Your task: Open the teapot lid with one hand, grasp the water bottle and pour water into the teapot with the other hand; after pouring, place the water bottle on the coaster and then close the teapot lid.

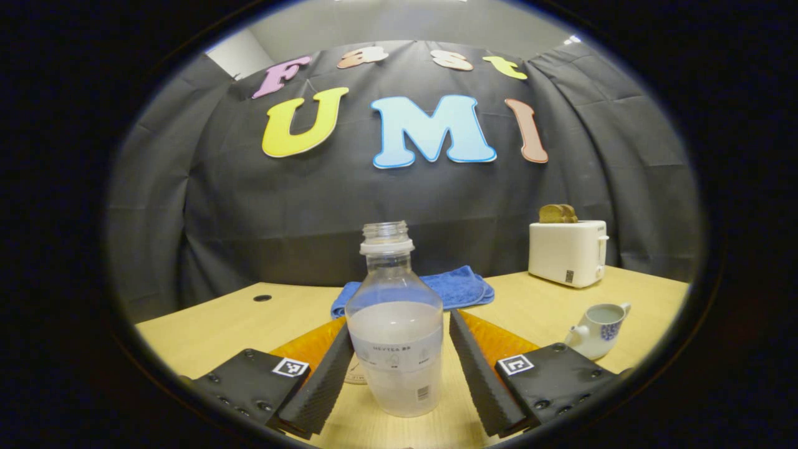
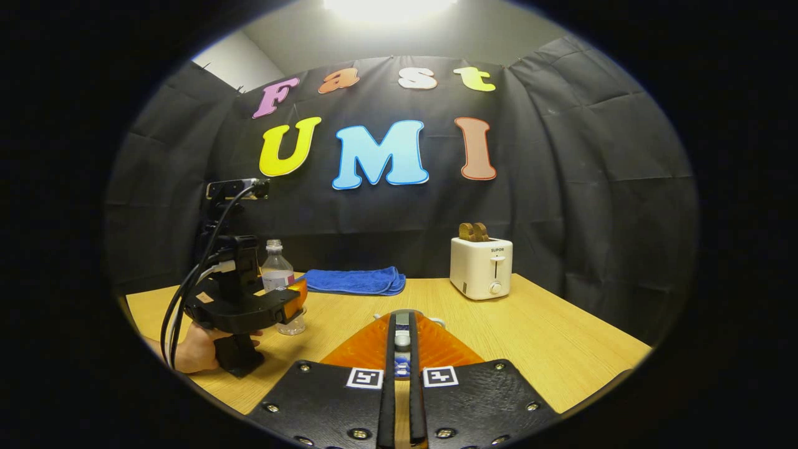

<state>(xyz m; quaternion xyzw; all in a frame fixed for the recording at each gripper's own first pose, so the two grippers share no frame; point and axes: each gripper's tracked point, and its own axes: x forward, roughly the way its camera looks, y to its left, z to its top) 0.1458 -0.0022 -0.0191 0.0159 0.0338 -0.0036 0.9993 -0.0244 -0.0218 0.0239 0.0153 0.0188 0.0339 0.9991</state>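
Note:
A clear uncapped water bottle [image 1: 394,349], about half full, stands upright on the table between the fingers of my left gripper [image 1: 399,318]. The gripper is open, with a finger close on each side of the bottle. The edge of a pale round coaster [image 1: 356,376] peeks out at the bottle's left base. To the right stands the white teapot [image 1: 597,329] with blue markings, its lid off and its top open. My right gripper [image 2: 402,318] is shut on the small teapot lid [image 2: 402,341]. A hand holds the left gripper [image 2: 290,305] around the bottle [image 2: 277,274].
A white toaster [image 1: 567,252] with toast in it stands at the back right of the wooden table [image 1: 218,318]. A folded blue towel [image 1: 458,288] lies behind the bottle. The table has a small cable hole [image 1: 262,298] at the left. The black cloth wall closes the back.

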